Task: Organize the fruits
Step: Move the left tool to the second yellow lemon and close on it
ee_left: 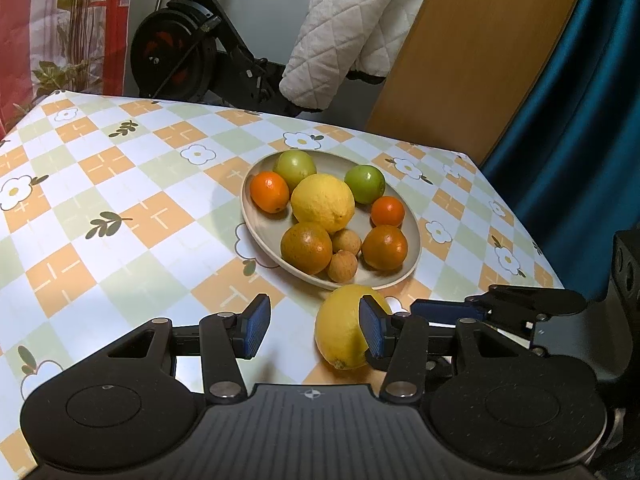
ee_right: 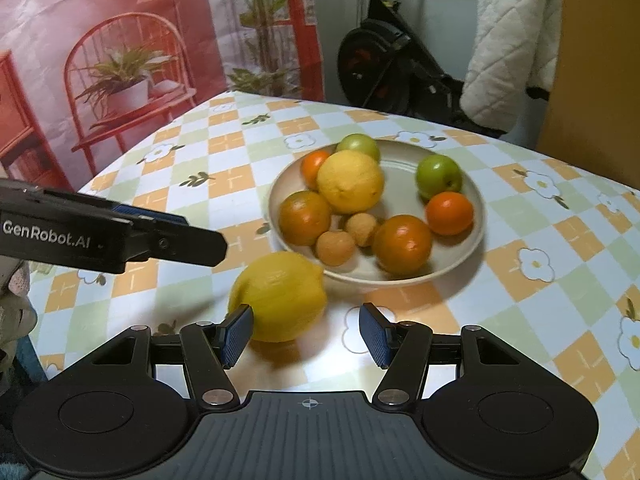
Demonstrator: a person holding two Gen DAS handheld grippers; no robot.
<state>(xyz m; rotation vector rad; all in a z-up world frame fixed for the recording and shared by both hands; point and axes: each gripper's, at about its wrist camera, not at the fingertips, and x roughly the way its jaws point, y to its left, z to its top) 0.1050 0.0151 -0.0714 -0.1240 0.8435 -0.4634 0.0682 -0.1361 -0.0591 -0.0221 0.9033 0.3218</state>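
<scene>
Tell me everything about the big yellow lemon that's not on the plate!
The lemon is big, yellow and dimpled, with a small nub at one end. It lies on its side on the checked tablecloth, just outside the plate's near rim. Both tools' pads sit beside it; nothing grips it.

The desk (ee_left: 120, 216) wears a smooth, glossy plastic-looking cloth that throws back glare low in the frame. The plate (ee_left: 412, 236) looks matt and smooth, like stoneware. The lemon (ee_left: 340, 332) outside it has a finely pitted, slightly shiny rind. The oranges (ee_left: 306, 246) are glossy. Blue ribbed rubber-like pads (ee_right: 236, 334) sit on matt black plastic with metal pivots. At upper right, a quilted blanket (ee_left: 344, 28) looks soft beside smooth wood (ee_left: 472, 56).
</scene>
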